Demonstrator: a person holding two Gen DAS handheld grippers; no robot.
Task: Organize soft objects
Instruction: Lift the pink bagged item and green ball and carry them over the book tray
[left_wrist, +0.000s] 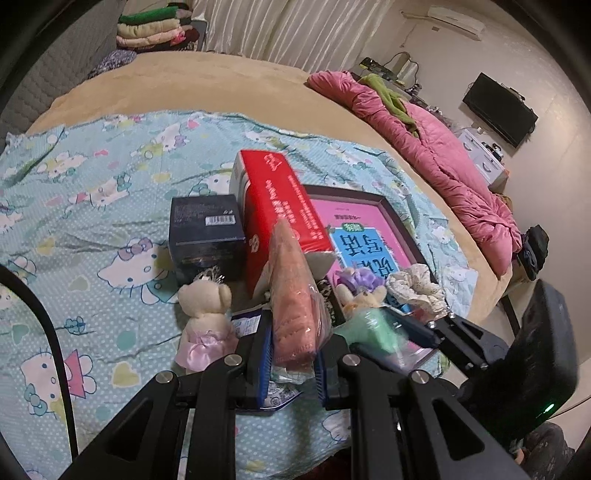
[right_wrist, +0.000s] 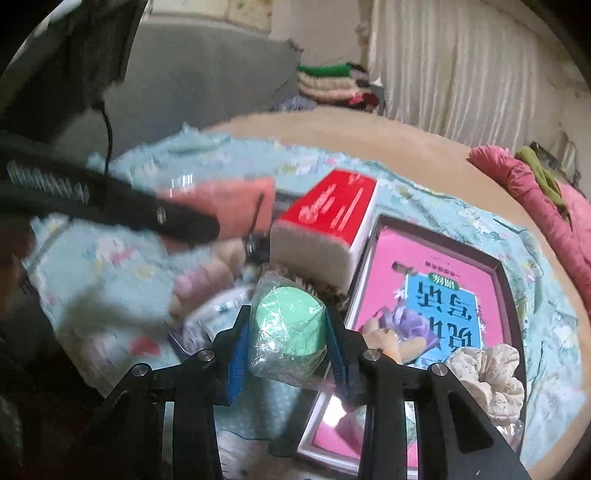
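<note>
My left gripper (left_wrist: 291, 354) is shut on a salmon-pink cloth pack in clear wrap (left_wrist: 295, 310), held above the bedspread. My right gripper (right_wrist: 289, 349) is shut on a mint-green roll in plastic wrap (right_wrist: 288, 328), its blue pads pressing both sides. In the left wrist view that green roll (left_wrist: 364, 321) shows at the right. The right wrist view shows the left gripper (right_wrist: 207, 221), blurred, with the pink pack (right_wrist: 236, 206). A cream bear in a pink dress (left_wrist: 205, 317), a small bear with a purple hat (left_wrist: 360, 288) and a floral scrunchie (left_wrist: 417, 288) lie below.
A red box (left_wrist: 280, 206), a dark box (left_wrist: 207, 232) and a pink book in a box lid (left_wrist: 369, 236) sit on the blue cartoon-cat bedspread (left_wrist: 92, 221). A pink quilt (left_wrist: 443, 147) lies along the bed's right edge. Folded blankets (left_wrist: 155, 29) are stacked at the far end.
</note>
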